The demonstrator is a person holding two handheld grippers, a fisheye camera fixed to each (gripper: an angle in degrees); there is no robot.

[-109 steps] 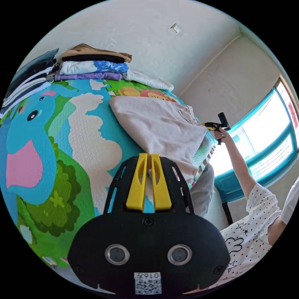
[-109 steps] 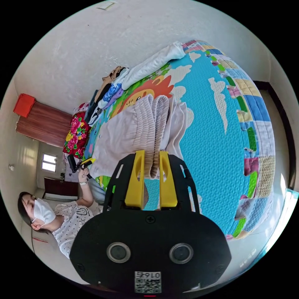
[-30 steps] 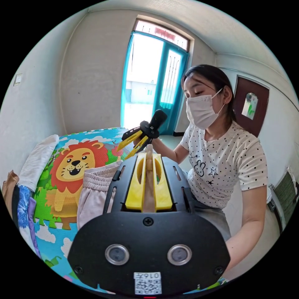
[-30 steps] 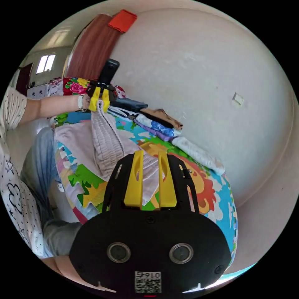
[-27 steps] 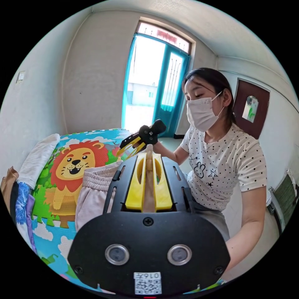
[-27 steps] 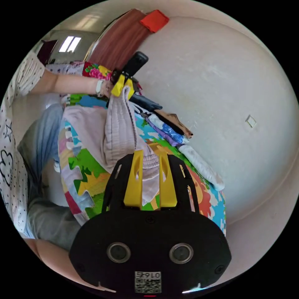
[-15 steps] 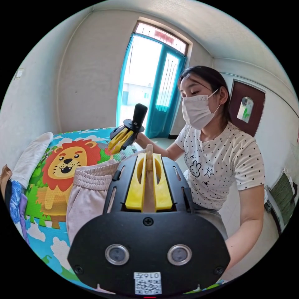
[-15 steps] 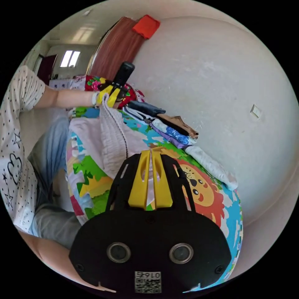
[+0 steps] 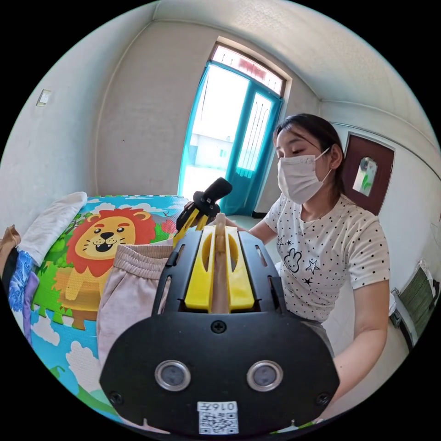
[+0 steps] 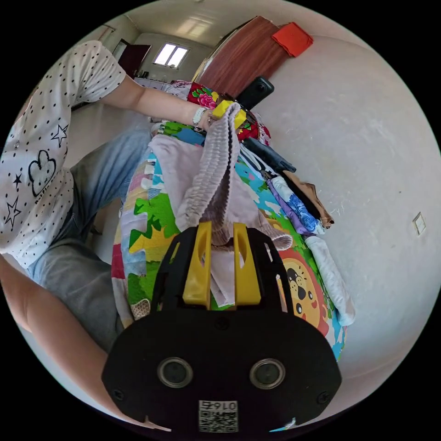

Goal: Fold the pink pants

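Left gripper (image 9: 219, 229) housing hides most of pants (image 9: 124, 294) and the jaw tips' grip. Right gripper (image 9: 190, 223) tips hidden behind it; folded clothes pile (image 9: 16, 275) cut off at edge.

Play mat (image 9: 55, 321) with lion print (image 9: 103, 239) covers the surface. Stack of folded clothes (image 10: 294, 197) lies along the wall side; white folded cloth (image 10: 333, 280) just beyond it. Teal door (image 9: 248, 151) stands bright with daylight. Dark brown door (image 9: 367, 170) on the side wall. Floral bedding (image 10: 202, 98) near a wooden panel (image 10: 239, 57) with a red cloth (image 10: 291, 39) on top.
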